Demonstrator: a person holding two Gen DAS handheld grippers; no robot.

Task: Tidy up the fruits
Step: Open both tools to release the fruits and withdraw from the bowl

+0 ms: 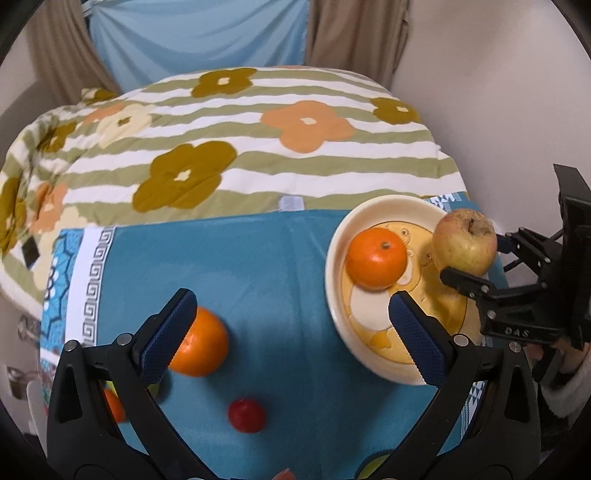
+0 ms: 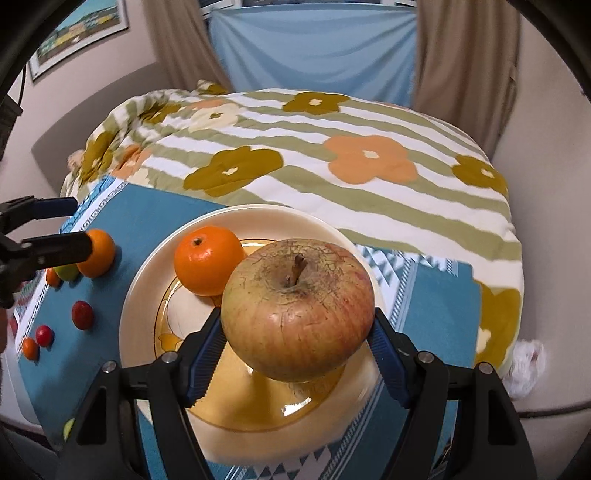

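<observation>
- Gripping a wrinkled apple [image 2: 297,310] between both blue pads, right gripper [image 2: 297,332], held over the cream plate [image 2: 147,295].
- Spread wide with nothing between the jaws, left gripper [image 1: 291,332], above the blue cloth [image 1: 258,258].
- Rested on the plate beside the apple: one orange [image 2: 207,260].
- Lay on the cloth left of the plate: another orange [image 1: 205,343], plus a small red fruit [image 1: 246,415].

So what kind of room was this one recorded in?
Most likely a bedroom at home. A flowered, striped quilt lies on what looks like a bed, beige curtains hang behind it, and a framed picture hangs on the wall. The fruit plate sits on a blue cloth.
</observation>
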